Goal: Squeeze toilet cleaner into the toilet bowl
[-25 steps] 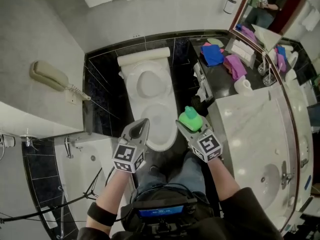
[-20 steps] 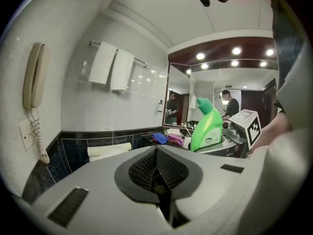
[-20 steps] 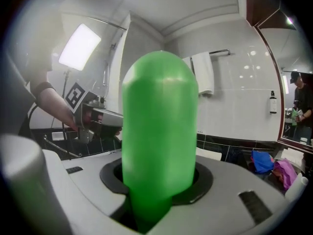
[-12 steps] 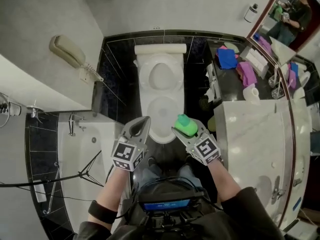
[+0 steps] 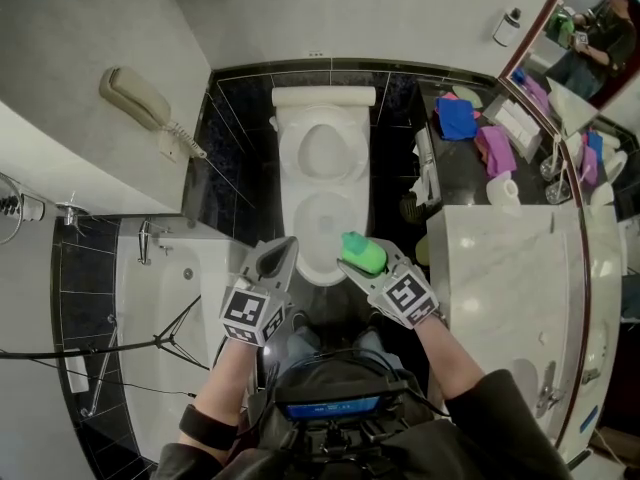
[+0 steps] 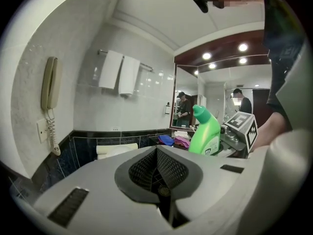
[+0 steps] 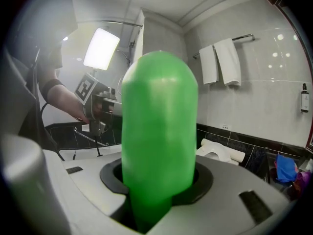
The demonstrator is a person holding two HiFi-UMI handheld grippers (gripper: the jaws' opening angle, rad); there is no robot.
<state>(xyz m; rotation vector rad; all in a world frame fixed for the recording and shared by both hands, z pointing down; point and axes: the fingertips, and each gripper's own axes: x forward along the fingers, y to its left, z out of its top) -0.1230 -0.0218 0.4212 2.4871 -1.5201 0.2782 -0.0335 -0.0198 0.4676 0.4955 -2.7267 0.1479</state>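
Clamping green cleaner bottle, right tongs

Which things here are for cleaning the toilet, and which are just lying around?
For the job:
green cleaner bottle
toilet bowl

Just lying about:
wall phone
blue cloth
purple cloth
toilet roll
hanging towels

The toilet stands centre back, a phone hanging left of it, the bathtub nearer left, the tabletop right. The bottle is at the bowl's near rim.
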